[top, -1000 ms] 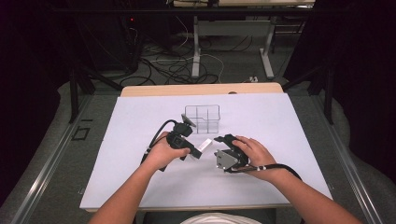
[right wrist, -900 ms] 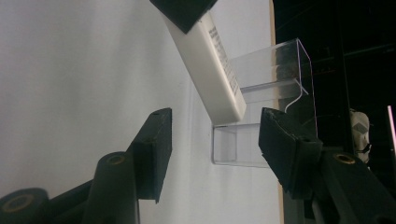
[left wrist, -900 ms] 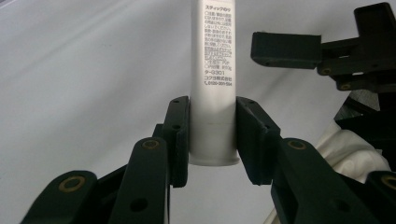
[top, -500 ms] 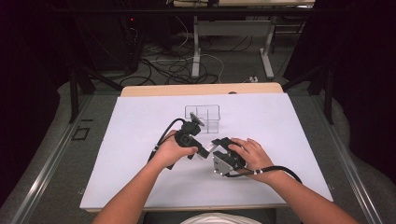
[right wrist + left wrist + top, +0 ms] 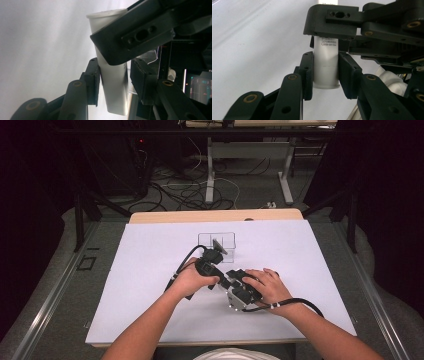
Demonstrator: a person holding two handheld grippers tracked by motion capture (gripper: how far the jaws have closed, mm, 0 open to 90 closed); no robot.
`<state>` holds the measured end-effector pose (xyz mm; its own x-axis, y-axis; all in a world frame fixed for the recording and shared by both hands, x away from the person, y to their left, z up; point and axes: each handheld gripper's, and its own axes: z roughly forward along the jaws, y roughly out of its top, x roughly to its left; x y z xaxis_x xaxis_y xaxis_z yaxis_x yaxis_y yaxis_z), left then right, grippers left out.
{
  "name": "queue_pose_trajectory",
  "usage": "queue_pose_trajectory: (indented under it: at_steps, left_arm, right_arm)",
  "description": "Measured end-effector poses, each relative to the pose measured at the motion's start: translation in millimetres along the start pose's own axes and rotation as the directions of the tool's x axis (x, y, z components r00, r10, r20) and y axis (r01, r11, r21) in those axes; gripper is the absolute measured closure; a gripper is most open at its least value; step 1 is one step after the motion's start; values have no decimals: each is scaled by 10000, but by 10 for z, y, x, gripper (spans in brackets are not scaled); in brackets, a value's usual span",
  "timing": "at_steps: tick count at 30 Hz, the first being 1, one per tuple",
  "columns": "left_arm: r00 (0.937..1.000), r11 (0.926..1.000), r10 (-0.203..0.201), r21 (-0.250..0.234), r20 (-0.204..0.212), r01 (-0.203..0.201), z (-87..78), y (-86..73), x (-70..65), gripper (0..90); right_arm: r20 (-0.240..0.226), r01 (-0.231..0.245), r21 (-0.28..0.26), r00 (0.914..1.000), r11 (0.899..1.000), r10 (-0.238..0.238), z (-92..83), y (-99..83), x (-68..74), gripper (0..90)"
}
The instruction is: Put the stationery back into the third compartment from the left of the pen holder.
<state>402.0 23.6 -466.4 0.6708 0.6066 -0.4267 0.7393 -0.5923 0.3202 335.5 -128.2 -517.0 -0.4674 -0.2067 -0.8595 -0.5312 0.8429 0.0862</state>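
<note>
A white tube (image 5: 325, 75) with small black print stands between the two grippers over the middle of the white table (image 5: 150, 270). My left gripper (image 5: 325, 82) is shut on its lower part, both pads flat against it. My right gripper (image 5: 115, 80) comes in from the other side and grips the same tube (image 5: 112, 85); its jaws have just been closing on it. In the high view the left gripper (image 5: 220, 272) and right gripper (image 5: 235, 285) meet tip to tip, and the hands hide the tube. One of the other gripper's jaws crosses in front of the tube in each gripper view.
A clear plastic box (image 5: 216, 240) with dividers stands just behind the grippers at the table's middle back. Black cables trail from both grippers across the white sheet. Beyond the far edge are floor cables and desk legs.
My left hand has shifted a little to the right, bringing its gripper against the right one. The right hand has kept its place.
</note>
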Motion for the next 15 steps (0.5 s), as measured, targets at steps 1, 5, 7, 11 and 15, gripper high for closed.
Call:
queue_pose_trajectory:
  at_steps: [1, 5, 7, 11, 15]
  left_arm:
    - [10000, 10000, 49, 18, 16, -49, -3, 3, 4, 669]
    - [10000, 10000, 28, 45, 25, -28, -4, 6, 13, 670]
    - [10000, 10000, -19, 14, 45, 19, -3, 6, 13, 670]
    - [9999, 10000, 28, 35, 140, -29, -5, 9, 13, 670]
    - [9998, 10000, 51, 28, 168, -52, -1, 13, 5, 669]
  right_arm:
    - [-140, 111, 128, 9998, 9999, -109, -4, 3, -1, 616]
    - [-130, 489, 147, 9987, 9987, -488, 2, 11, 7, 633]
    - [-114, 622, 158, 9980, 9979, -620, 4, 15, 11, 648]
    - [-151, 732, 92, 9972, 9973, -730, 14, 21, 16, 650]
    - [-204, 674, 143, 9975, 9976, -671, 27, 20, 23, 652]
